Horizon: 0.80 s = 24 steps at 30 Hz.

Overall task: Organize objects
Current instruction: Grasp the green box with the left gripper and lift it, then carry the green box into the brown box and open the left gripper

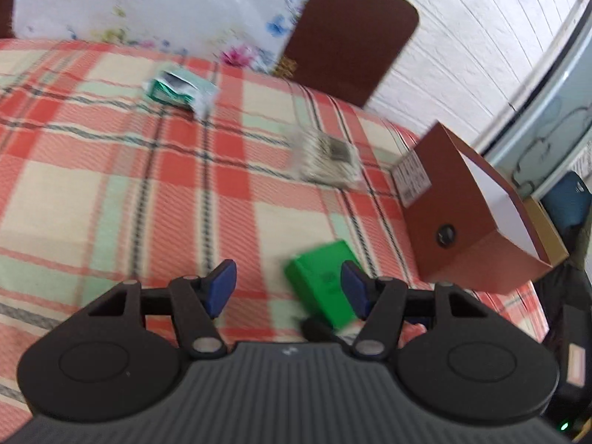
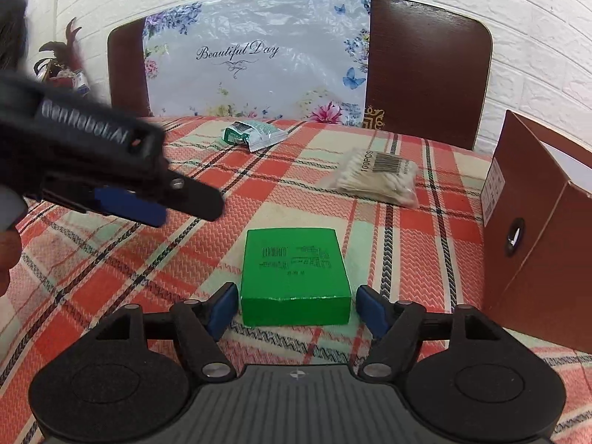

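Plaid tablecloth (image 2: 111, 277) covers the whole table, two dark chair backs behind it with a floral "Beautiful Day" plastic sheet (image 2: 255, 55) draped between them. Brown cardboard box (image 2: 536, 259) sits open at the right edge, likely the drop target. Green box (image 2: 294, 270) lies flat mid-table, near end right in front of the right gripper (image 2: 296, 309); jaws spread, one pad either side of that end, not touching, nothing pinched. Looks like a stiff, light carton with smooth printed faces: should hold shape under a squeeze, might slip if pinched only at the corner edge. Best grab is across the short width, pads on the two long side walls, a bit further in than now. Bag of cotton swabs (image 2: 377, 177) lies beyond it toward the brown box: soft, crinkly, very light, take it by the bulk, not the film. Green-and-silver foil sachet (image 2: 253, 134) is at the far side, torn open I think, but too small to tell; limp and thin, pinch at an edge. Left gripper (image 1: 288, 288) hovers over bare cloth left of the green box, jaws apart and empty; its view is motion-blurred.
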Tool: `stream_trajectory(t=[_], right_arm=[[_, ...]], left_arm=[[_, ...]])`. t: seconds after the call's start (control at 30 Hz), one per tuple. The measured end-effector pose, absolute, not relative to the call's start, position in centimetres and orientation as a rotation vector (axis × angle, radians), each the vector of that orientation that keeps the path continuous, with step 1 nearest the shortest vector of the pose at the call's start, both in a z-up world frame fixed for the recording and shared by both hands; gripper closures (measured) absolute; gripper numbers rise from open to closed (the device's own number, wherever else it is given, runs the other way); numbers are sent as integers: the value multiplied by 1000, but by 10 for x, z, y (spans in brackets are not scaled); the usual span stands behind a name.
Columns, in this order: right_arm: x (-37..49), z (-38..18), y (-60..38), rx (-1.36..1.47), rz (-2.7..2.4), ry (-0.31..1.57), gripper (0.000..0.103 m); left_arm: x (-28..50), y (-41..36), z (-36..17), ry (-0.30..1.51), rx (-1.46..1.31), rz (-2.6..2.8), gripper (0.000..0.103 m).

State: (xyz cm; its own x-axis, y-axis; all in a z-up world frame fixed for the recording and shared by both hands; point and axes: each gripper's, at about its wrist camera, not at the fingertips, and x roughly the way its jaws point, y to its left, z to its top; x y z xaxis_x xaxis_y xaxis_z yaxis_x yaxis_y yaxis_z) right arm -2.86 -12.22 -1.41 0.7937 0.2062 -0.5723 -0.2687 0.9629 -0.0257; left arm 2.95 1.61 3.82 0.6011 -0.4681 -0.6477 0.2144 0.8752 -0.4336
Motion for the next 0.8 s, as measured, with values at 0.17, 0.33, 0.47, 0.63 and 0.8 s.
stream_trajectory(t=[0.17,0.33,0.47,0.63,0.8], right_arm=[[-29,-15,-124,-98,264,598,45],[-33,-12,-128,-80,252,574,46],[-45,10,-138,-66,217,463,45],[-57,54,-164,-89,107,270,45],[-59,74,-209,-68,-12,196,45]], left_arm=[[40,-8,20,951,-330,-410,47],[40,-17,36,958,-361,-449,66],[34,-39,82,850,-291,-505,66],[35,-84,134,727,-220,-612,66],[45,-142,143,699,-142,-694,65]])
